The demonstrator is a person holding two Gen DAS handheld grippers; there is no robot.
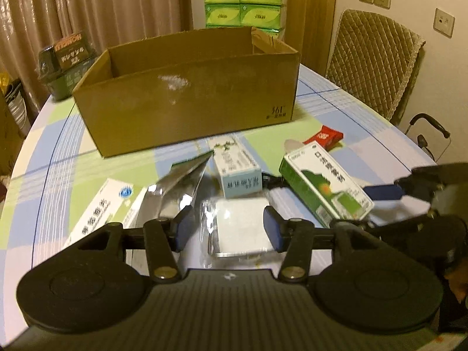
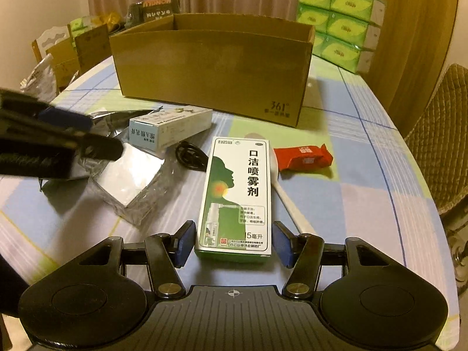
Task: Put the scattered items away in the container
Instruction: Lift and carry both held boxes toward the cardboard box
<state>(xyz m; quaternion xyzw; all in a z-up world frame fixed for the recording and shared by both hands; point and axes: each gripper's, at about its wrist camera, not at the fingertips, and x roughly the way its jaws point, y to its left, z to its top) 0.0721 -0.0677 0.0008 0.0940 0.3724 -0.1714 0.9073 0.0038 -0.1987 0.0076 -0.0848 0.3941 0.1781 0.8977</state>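
Clearly, cardboard box (image 2: pixel 210 73) reads "361°".

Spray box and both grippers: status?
Right gripper open, fingers straddling the spray box, no grip. Left gripper open over the clear packet. Carton beyond; spoon beside the box.

Brown cardboard box (image 2: pixel 210 67), green-and-white spray carton (image 2: pixel 235 196), red wrapper (image 2: pixel 302 158), blue-green-lilac checked tablecloth (image 2: pixel 365 175).
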